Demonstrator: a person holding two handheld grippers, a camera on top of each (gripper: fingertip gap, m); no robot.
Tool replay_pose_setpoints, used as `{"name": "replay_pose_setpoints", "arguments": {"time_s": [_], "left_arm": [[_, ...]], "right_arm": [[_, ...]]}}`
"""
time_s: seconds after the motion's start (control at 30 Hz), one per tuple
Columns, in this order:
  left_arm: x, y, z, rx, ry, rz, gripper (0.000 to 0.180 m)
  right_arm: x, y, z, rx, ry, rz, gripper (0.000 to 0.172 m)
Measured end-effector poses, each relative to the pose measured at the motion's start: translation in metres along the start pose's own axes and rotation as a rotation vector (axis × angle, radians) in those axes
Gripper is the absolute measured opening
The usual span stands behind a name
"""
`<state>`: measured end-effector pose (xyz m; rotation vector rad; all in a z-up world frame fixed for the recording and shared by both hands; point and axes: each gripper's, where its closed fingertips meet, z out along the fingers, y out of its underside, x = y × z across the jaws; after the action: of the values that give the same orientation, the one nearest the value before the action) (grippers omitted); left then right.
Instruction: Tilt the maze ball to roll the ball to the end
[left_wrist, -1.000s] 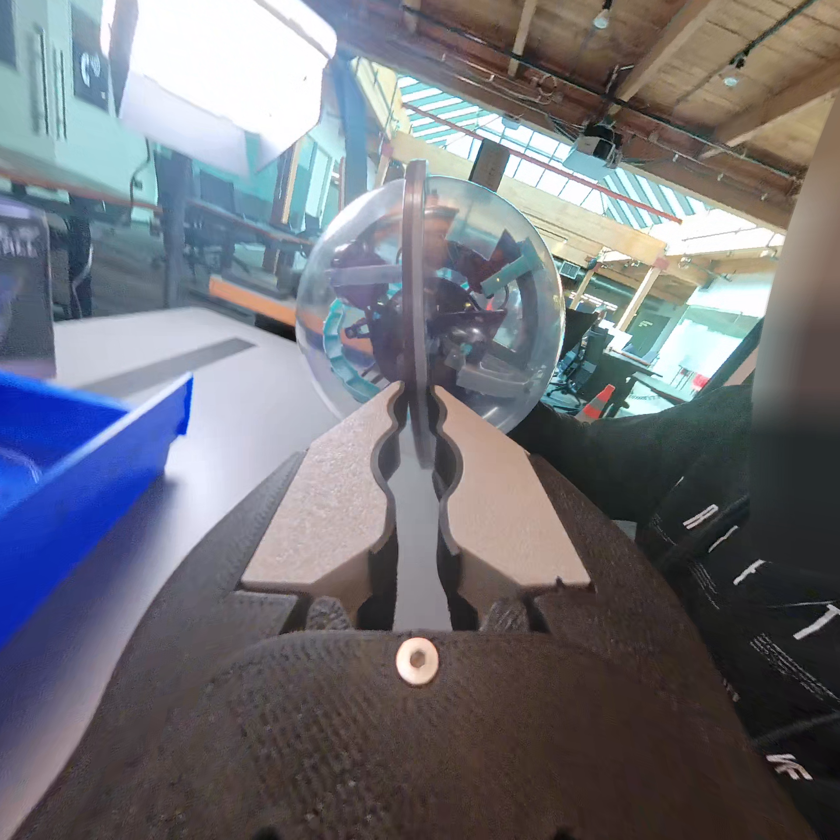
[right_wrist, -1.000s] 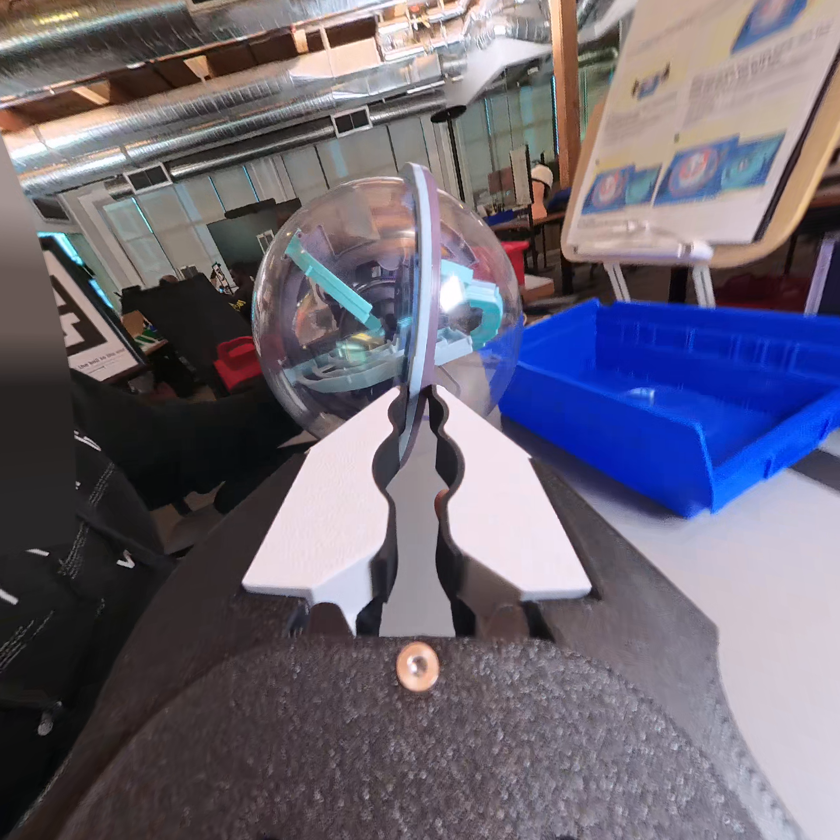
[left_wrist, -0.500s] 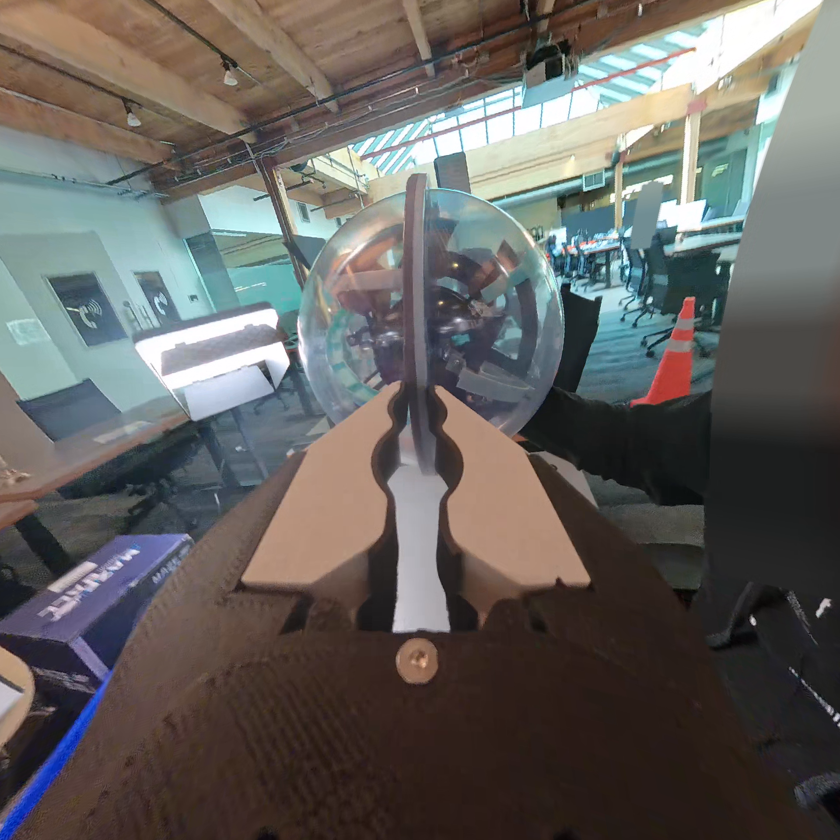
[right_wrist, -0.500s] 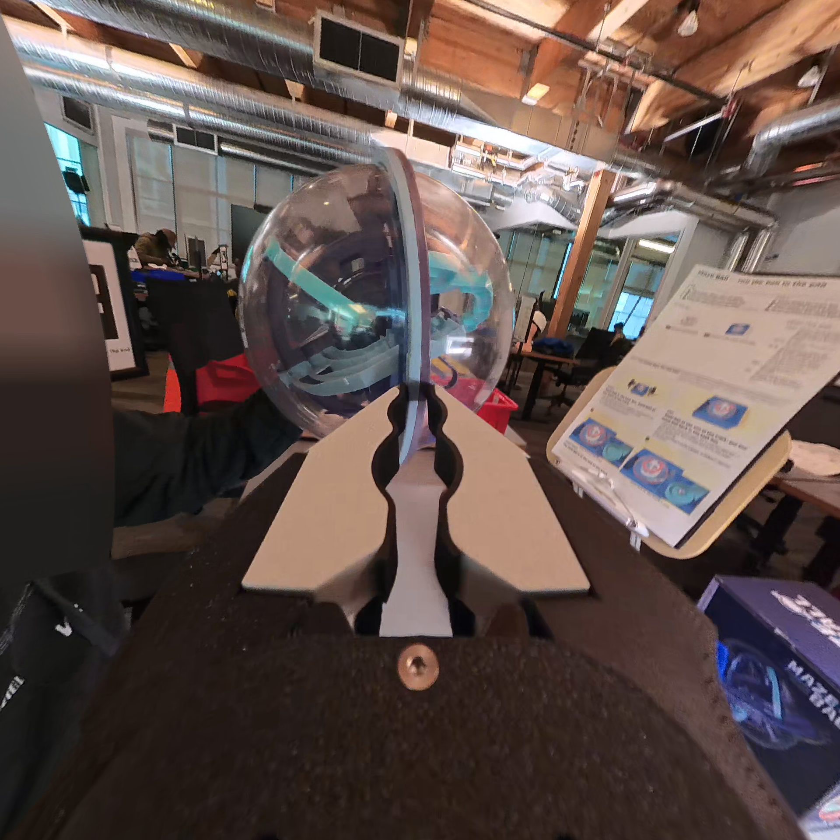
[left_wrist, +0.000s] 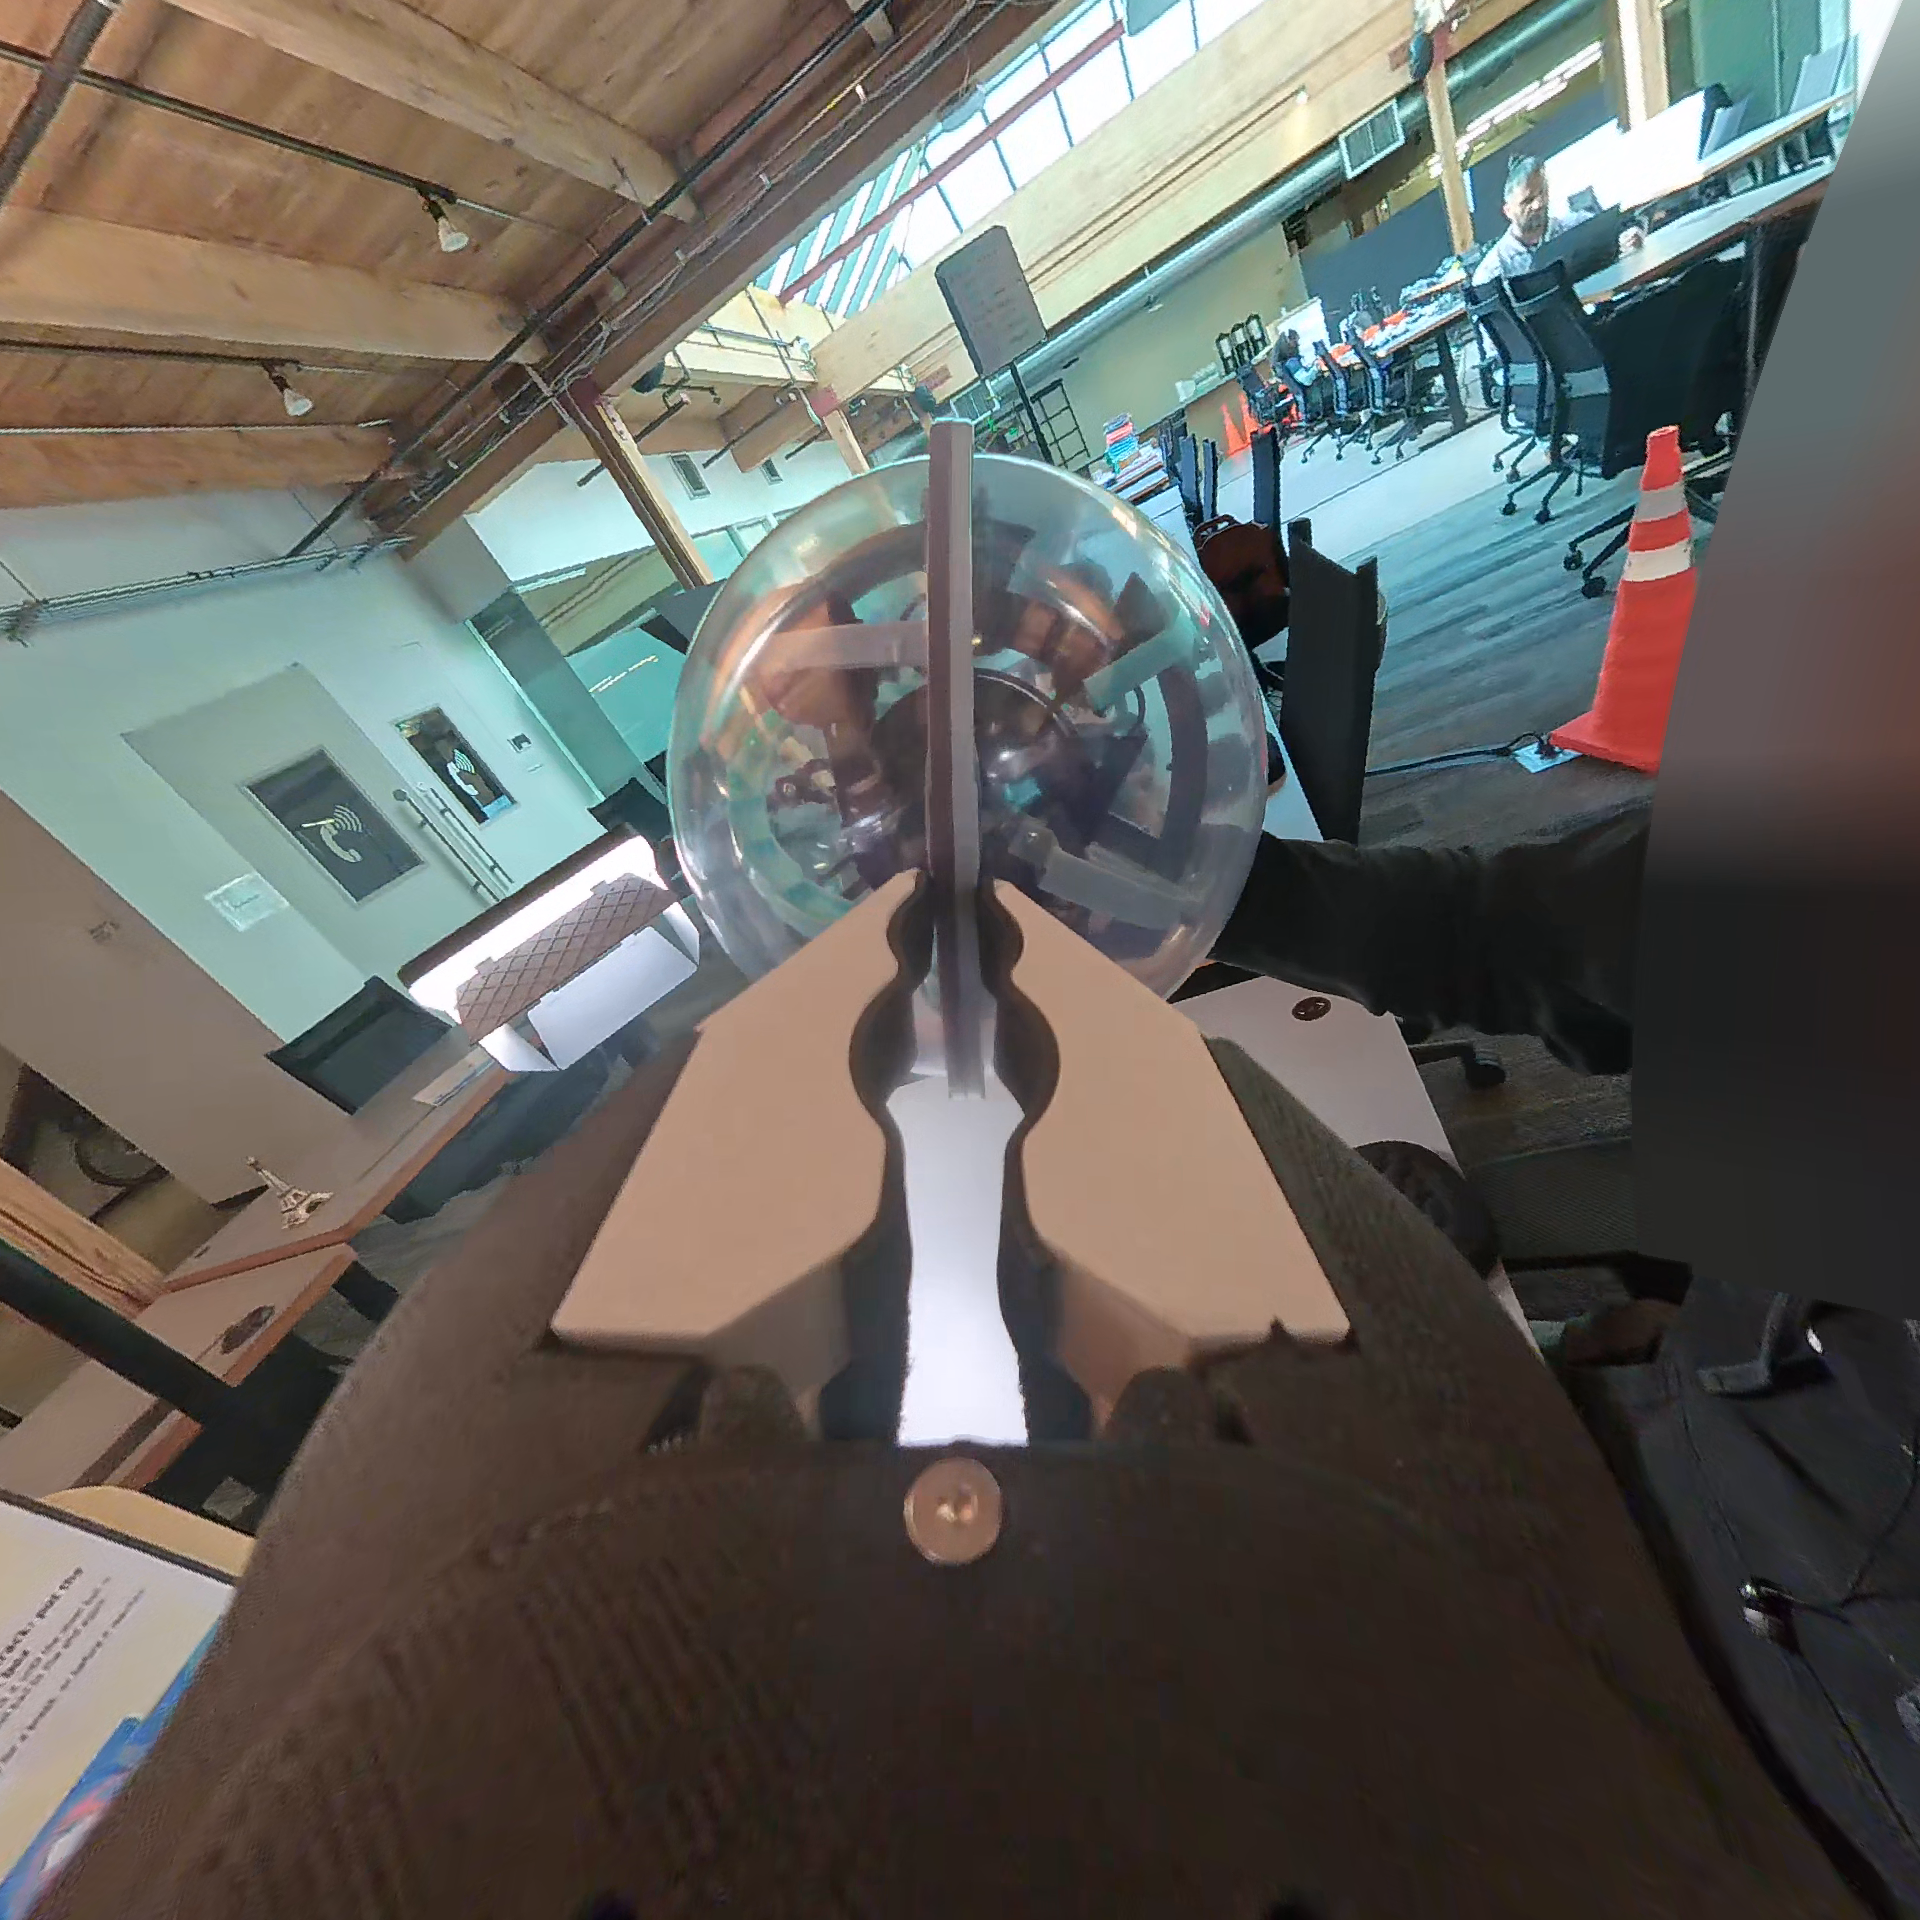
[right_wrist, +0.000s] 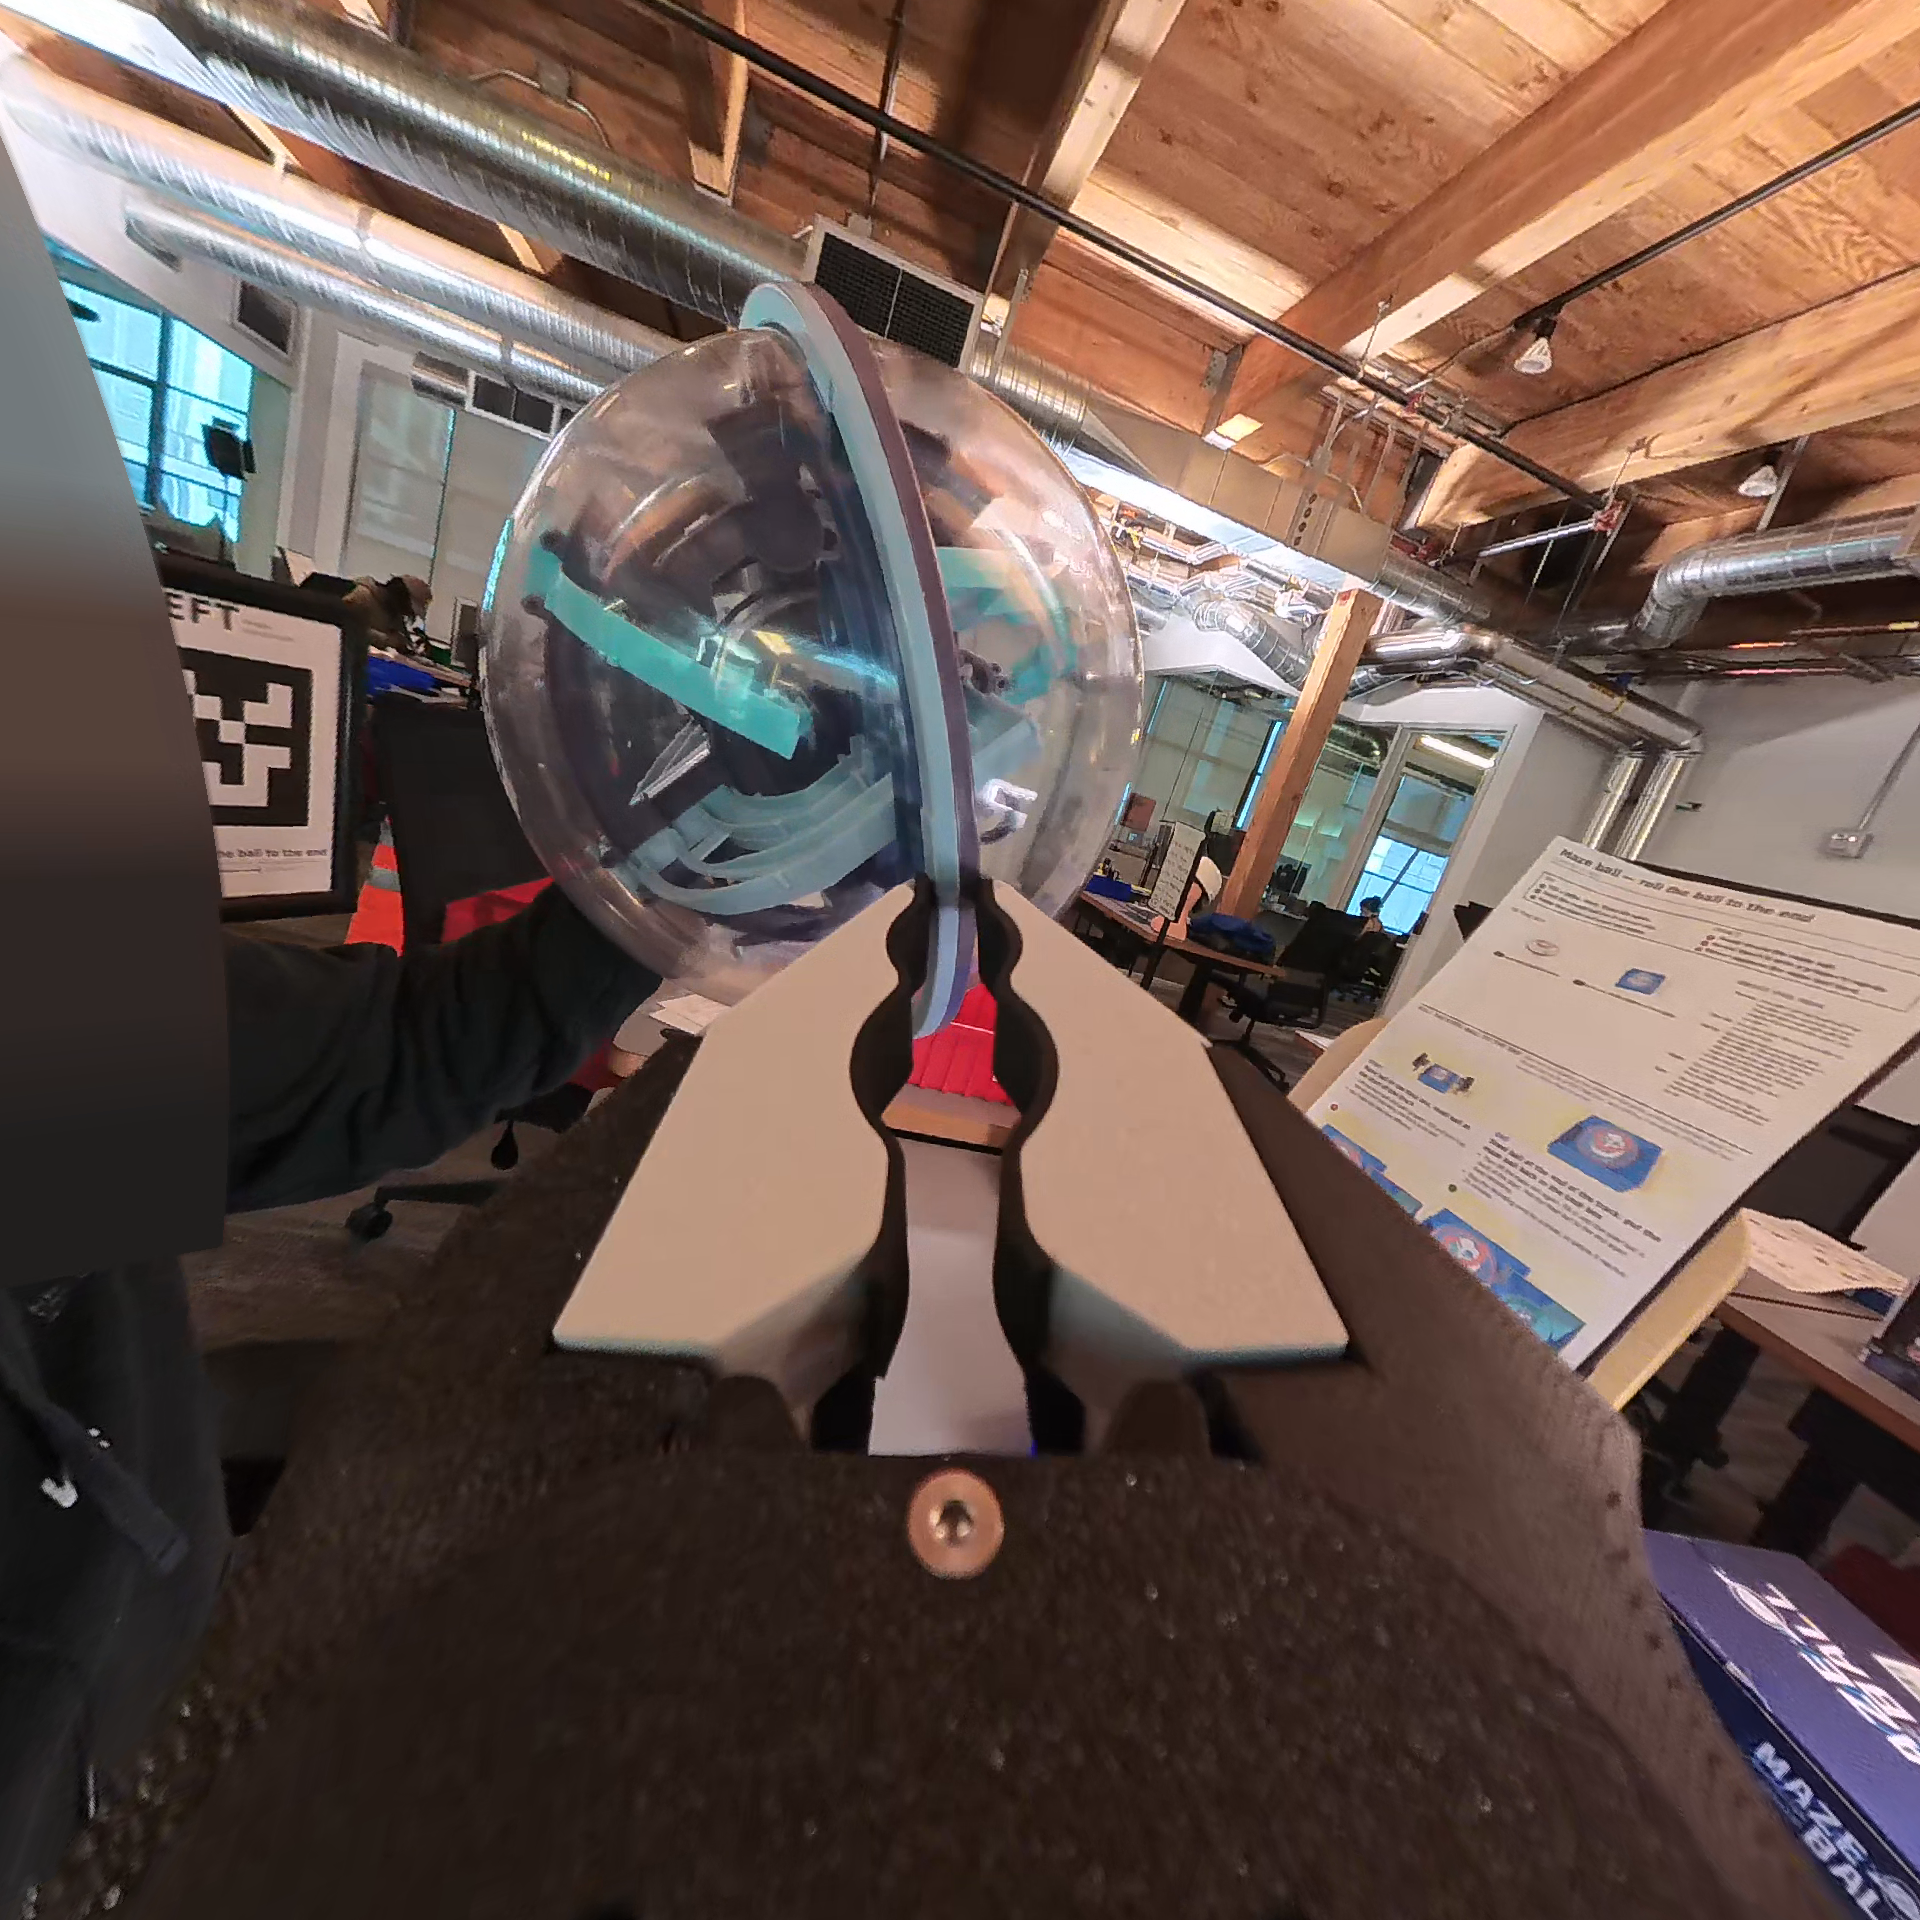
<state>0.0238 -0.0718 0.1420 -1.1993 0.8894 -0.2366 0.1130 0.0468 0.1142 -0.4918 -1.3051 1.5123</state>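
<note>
You are clamping both the left gripper (left_wrist: 958, 914) and right gripper (right_wrist: 951, 914) on the flat equator rim (left_wrist: 948, 665) of the clear plastic maze ball (right_wrist: 727, 665), holding it aloft so it tilts freely.

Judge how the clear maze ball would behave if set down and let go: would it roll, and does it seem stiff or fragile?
The maze ball is round, so it would probably roll. Its flat rim might check that. The clear shell looks rigid, likely light, possibly crackable. Both grippers clamp only the thin rim.
</note>
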Motion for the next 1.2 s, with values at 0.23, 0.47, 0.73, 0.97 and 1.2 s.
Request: {"name": "replay_pose_setpoints", "arguments": {"time_s": [0.23,0.47,0.73,0.97,1.2], "left_arm": [[0.003,0.006,-0.001,0.047,0.011,0.01,0.006],[-0.001,0.024,-0.002,0.094,0.006,-0.019,0.006],[-0.004,0.036,-0.003,0.135,-0.003,-0.059,0.006],[-0.005,0.049,-0.003,0.173,-0.003,-0.12,0.006],[-0.001,0.067,-0.001,0.203,-0.006,-0.205,0.006]], "right_arm": [[-0.006,-0.01,-0.002,-0.009,0.012,-0.055,0.006],[-0.005,-0.014,-0.001,-0.049,0.031,-0.087,0.006],[-0.002,-0.016,0.002,-0.084,0.044,-0.099,0.006],[-0.001,-0.013,0.002,-0.112,0.059,-0.099,0.005],[-0.001,-0.005,-0.002,-0.138,0.068,-0.072,0.005]]}}
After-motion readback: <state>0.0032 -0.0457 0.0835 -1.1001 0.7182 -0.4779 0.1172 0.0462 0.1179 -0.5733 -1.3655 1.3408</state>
